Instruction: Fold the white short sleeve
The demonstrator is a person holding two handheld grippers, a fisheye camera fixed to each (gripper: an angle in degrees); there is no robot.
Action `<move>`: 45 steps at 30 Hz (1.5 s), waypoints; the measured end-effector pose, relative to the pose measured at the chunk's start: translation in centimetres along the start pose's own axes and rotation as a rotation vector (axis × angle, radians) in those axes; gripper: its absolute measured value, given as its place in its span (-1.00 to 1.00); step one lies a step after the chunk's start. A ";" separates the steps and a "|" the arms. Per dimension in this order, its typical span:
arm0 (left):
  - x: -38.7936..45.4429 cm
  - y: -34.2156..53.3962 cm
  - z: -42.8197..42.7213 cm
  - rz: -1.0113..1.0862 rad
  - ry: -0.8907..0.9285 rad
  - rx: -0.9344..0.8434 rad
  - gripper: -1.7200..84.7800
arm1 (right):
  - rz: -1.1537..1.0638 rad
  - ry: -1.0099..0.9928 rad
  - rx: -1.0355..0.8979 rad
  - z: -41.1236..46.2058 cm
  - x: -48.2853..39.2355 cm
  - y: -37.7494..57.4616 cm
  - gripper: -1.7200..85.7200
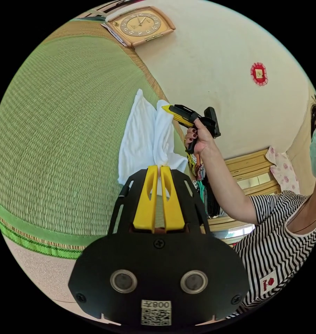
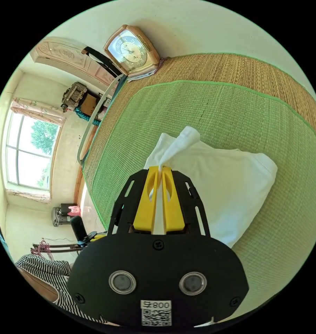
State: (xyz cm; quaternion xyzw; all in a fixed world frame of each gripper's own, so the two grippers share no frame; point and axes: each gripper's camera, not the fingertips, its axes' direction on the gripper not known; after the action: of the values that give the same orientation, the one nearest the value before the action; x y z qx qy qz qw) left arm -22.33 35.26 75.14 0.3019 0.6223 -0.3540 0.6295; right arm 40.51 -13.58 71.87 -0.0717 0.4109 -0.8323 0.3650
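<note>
The white short sleeve (image 1: 141, 139) lies partly folded on a green woven mat (image 1: 60, 132). My left gripper (image 1: 159, 167) is shut on a pinch of its cloth at the near edge, yellow jaws close together. The right gripper (image 1: 166, 108), held in a person's hand, pinches the far edge of the same garment. In the right gripper view the garment (image 2: 231, 181) spreads to the right over the mat (image 2: 234, 104), and my right gripper (image 2: 160, 168) is shut on a bunched corner that sticks up past the jaws.
A clock (image 1: 140, 25) stands at the mat's far end against the wall, seen again as the clock (image 2: 130, 48). A person in a striped shirt (image 1: 279, 240) stands beside the mat. A window (image 2: 29, 153) and a wooden bed frame (image 1: 252, 167) lie beyond.
</note>
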 end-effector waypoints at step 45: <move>-0.6 -4.5 -12.3 0.096 -0.225 -0.062 -0.96 | -0.280 0.064 -0.073 21.2 -10.2 8.2 -0.83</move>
State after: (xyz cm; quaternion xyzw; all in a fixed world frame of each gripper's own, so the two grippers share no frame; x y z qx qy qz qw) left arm -32.98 42.83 75.49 0.2703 0.5433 -0.3358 0.7204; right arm 61.24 -23.44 81.52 -0.1151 0.4383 -0.8615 0.2290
